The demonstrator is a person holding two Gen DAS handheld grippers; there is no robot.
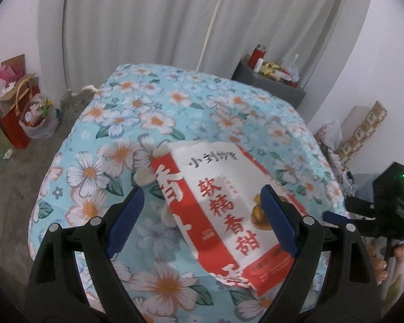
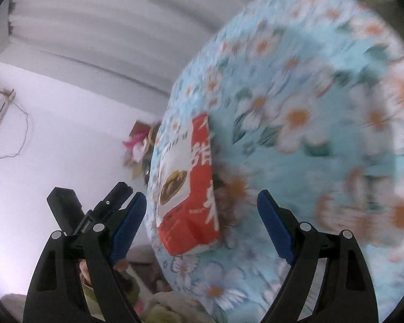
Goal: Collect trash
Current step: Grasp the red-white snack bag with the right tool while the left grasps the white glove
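A red and white paper snack bag (image 1: pixel 223 204) with Chinese print lies on a table covered by a blue floral cloth (image 1: pixel 153 113). My left gripper (image 1: pixel 202 215) is open, its blue pads on either side of the bag, hovering just over it. The right gripper (image 1: pixel 369 210) shows at the right edge of the left wrist view, beside the table. In the right wrist view, tilted and blurred, the same bag (image 2: pixel 188 188) lies between the open jaws of my right gripper (image 2: pixel 202 220); the left gripper (image 2: pixel 113 202) shows at lower left.
Gift bags with tissue paper (image 1: pixel 16 102) stand on the grey floor at left. A dark side table (image 1: pixel 272 86) with a red bottle and clutter stands at the back right. Boxes and bags (image 1: pixel 363 129) lean on the right wall. White curtains hang behind.
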